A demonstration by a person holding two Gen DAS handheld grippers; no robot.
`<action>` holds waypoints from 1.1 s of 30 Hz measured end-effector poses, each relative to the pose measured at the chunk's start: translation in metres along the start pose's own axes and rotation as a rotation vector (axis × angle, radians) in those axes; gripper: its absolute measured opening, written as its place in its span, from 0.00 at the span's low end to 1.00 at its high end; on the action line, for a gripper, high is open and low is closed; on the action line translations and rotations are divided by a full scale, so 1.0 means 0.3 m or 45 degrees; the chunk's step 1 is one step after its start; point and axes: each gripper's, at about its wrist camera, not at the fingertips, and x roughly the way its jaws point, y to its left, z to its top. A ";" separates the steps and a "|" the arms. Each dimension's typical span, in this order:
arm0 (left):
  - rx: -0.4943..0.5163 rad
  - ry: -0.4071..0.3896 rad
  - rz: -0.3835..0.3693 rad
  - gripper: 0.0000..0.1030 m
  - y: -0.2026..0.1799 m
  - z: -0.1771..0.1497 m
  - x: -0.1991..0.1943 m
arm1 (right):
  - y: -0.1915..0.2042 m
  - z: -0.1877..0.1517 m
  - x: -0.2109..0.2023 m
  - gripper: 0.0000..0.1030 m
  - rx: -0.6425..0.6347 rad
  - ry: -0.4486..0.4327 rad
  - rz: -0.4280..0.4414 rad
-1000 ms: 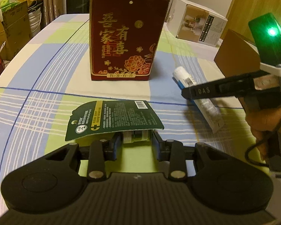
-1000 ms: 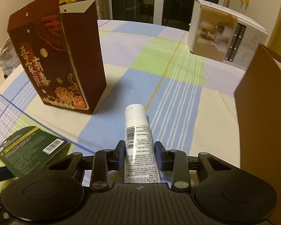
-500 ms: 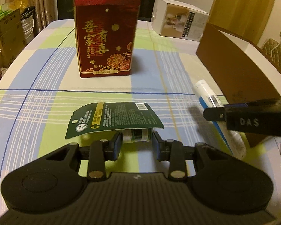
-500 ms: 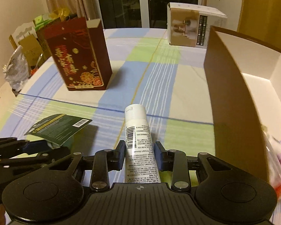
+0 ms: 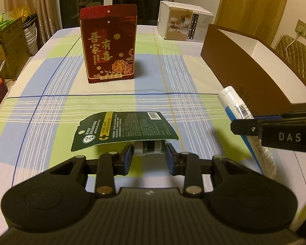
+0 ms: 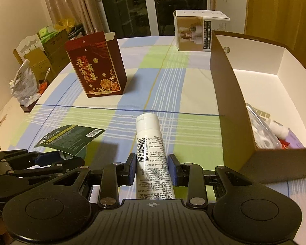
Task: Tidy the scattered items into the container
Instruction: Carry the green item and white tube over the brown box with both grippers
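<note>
both grippers are higher than a second ago: left gripper pinches the green-carded bottle, right gripper the white tube, above the plaid tablecloth beside the brown box.

Both grippers are pretty much identical builds. The left gripper is done in matte black plastic, with a ribbed grey-black deck at the base and a small compass-like mark stamped near the deck's front edge. A round raised disc is moulded on either side of that deck. Two straight black link arms run forward from the deck, each capped with a shiny round metal fastener at the deck end and a smaller screw further out. Blue pads are fitted on the finger tips. The same layout is seen on the right gripper; from the side, white "DAS" lettering and a small screw are shown on its finger.
</note>
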 end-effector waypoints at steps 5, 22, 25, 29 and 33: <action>0.008 -0.005 -0.003 0.29 -0.017 -0.012 -0.043 | -0.001 -0.016 -0.042 0.34 0.016 -0.009 0.000; 0.086 -0.070 -0.041 0.29 -0.131 0.023 -0.180 | -0.082 -0.011 -0.250 0.34 0.105 -0.123 -0.040; 0.119 -0.091 -0.068 0.29 -0.183 0.053 -0.200 | -0.128 0.003 -0.301 0.34 0.139 -0.165 -0.065; 0.167 -0.124 -0.114 0.29 -0.268 0.109 -0.216 | -0.204 0.030 -0.362 0.34 0.173 -0.217 -0.103; 0.228 -0.163 -0.164 0.29 -0.369 0.177 -0.222 | -0.289 0.066 -0.399 0.34 0.192 -0.250 -0.144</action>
